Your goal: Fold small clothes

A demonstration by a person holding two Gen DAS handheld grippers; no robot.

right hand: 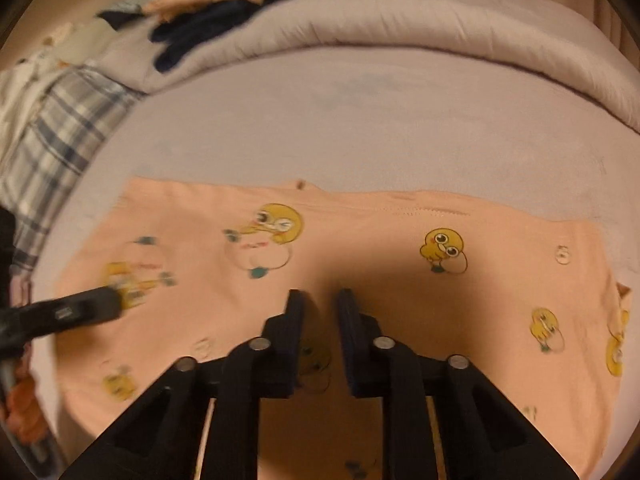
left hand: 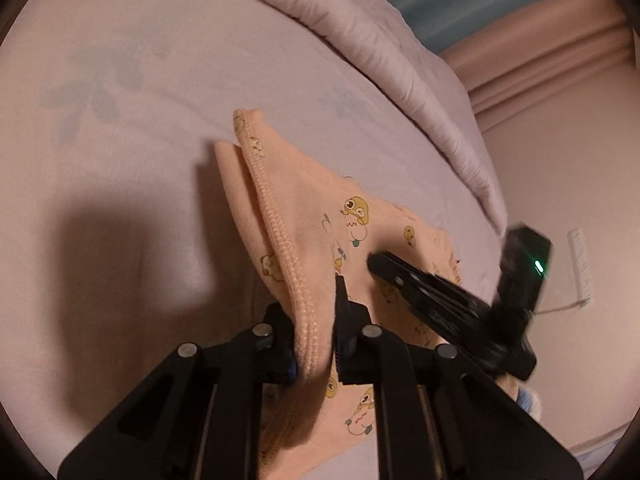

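A peach baby garment (right hand: 380,280) printed with yellow ducks lies spread on the pale pink bedsheet (right hand: 360,120). In the left wrist view my left gripper (left hand: 316,320) is shut on the garment's ribbed hem (left hand: 280,232) and holds that edge lifted off the sheet in a fold. My right gripper (right hand: 322,300) points down onto the middle of the garment, its jaws narrow with a ridge of peach fabric pinched between them. The left wrist view shows the right gripper (left hand: 374,262) with its tip on the cloth. The blurred left gripper (right hand: 114,302) is at the garment's left side.
A rolled pale quilt (right hand: 400,28) runs along the far edge of the bed. At the back left lie dark and peach clothes (right hand: 200,20) and a plaid cloth (right hand: 52,140). A wall socket with a cable (left hand: 580,264) is on the right.
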